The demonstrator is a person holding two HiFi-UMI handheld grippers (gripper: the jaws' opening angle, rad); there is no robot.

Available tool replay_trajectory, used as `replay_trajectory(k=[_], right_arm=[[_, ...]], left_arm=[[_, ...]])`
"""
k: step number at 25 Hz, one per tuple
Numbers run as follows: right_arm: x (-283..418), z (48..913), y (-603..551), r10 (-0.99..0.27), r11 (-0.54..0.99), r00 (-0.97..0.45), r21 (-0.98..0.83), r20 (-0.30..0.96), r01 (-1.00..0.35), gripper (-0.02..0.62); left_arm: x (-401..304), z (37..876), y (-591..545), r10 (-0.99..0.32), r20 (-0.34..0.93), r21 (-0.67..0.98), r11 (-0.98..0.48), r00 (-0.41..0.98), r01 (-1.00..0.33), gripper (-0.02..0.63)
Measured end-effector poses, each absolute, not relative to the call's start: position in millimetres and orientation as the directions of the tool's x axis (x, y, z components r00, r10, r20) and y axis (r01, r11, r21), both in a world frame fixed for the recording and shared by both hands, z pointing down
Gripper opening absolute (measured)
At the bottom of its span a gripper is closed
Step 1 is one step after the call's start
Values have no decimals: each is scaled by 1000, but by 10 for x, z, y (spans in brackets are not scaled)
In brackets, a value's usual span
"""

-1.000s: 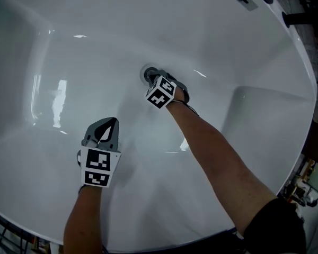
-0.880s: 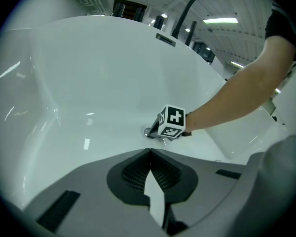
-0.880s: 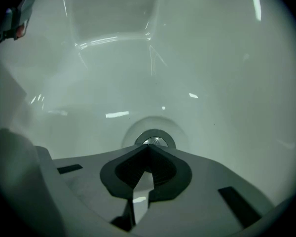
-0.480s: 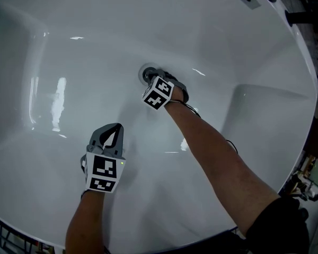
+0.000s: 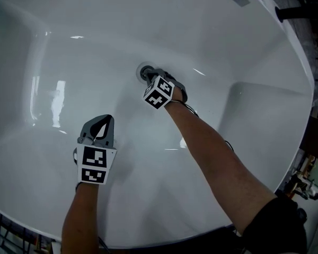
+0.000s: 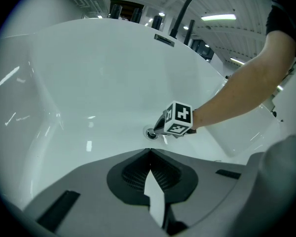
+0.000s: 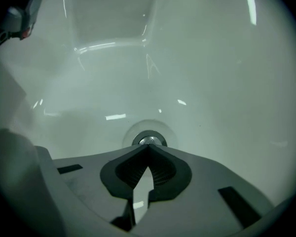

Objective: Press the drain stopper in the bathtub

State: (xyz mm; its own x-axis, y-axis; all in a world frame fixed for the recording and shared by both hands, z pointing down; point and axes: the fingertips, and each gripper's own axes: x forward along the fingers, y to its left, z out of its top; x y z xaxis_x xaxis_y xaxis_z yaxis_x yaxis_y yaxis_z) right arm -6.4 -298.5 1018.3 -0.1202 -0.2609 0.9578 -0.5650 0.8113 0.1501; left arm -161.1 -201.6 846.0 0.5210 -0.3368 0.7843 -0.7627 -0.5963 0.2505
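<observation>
The round chrome drain stopper (image 5: 145, 72) sits in the floor of the white bathtub (image 5: 95, 46). My right gripper (image 5: 151, 77) is shut, its joined tips right at the stopper's near edge; whether they touch it I cannot tell. In the right gripper view the stopper (image 7: 149, 140) shows just past that gripper's (image 7: 148, 146) closed tips. My left gripper (image 5: 109, 119) is shut and empty, hovering over the tub floor to the lower left. The left gripper view shows the gripper's own shut tips (image 6: 149, 151), with the stopper (image 6: 151, 133) and the right gripper's marker cube (image 6: 180, 118) beyond.
A dark curved faucet (image 6: 187, 6) rises at the tub's far rim. A moulded seat step (image 5: 265, 115) forms the tub's right end. The sloped wall (image 5: 37, 89) rises at the left. Clutter lies beyond the rim at the right (image 5: 307, 179).
The right gripper has stayed at the drain stopper. The left gripper shifted slightly left and back, still shut and empty.
</observation>
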Motion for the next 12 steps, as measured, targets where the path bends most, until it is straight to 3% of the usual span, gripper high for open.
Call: replay_trajectory(k=[12], right_arm=[[-228, 8386, -2420, -332, 709, -319, 12, 888, -705, 14]], left_arm=[[-1451, 7228, -1955, -411, 764, 184, -600, 498, -778, 9]])
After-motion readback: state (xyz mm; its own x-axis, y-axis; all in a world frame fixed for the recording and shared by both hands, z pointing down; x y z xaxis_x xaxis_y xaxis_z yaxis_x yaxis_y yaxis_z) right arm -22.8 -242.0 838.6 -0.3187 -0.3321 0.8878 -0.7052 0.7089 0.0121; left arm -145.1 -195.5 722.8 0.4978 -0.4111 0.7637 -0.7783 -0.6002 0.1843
